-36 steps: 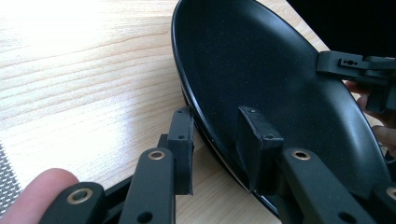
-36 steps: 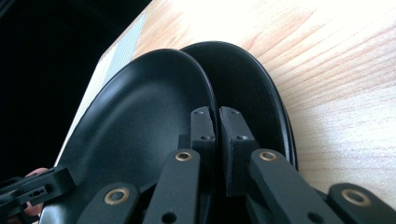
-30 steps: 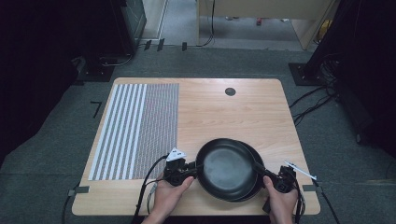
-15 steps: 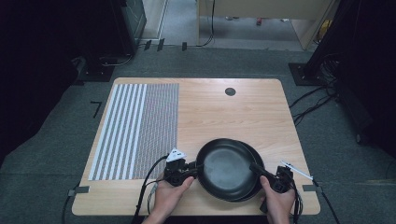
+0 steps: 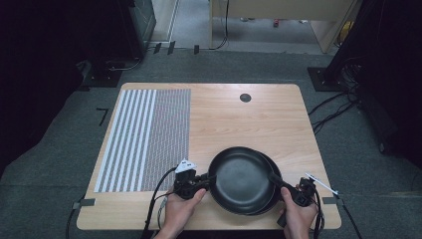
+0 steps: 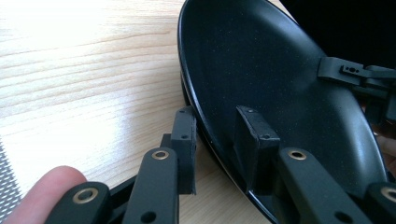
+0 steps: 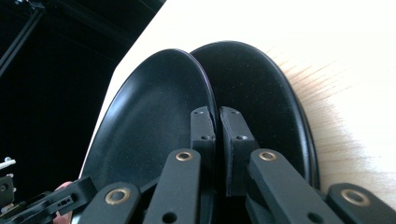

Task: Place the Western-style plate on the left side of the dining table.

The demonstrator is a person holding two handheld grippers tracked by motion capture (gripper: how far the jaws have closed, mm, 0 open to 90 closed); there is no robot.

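High view shows one wooden table (image 5: pixel 259 119) with two black plates stacked at its near edge, right of centre: an upper plate (image 5: pixel 241 179) lying a little to the left over a lower plate (image 5: pixel 275 172), whose rim peeks out on the right. One striped mat (image 5: pixel 147 137) covers the left part of the table, well apart from the plates, and one small dark round disc (image 5: pixel 245 97) sits near the far edge.

Two grippers are at work, one in each of the person's two hands. The left gripper (image 5: pixel 201 180) meets the upper plate's left rim; in the left gripper view its two jaws straddle that rim, one outside and one inside, having just been closing on it. The right gripper (image 5: pixel 276 179) sits at the right side of the stack. In the right gripper view its jaws stand narrow, pinched on the upper plate's (image 7: pixel 154 126) rim, with the lower plate (image 7: pixel 261 98) lying just beyond it to the right.
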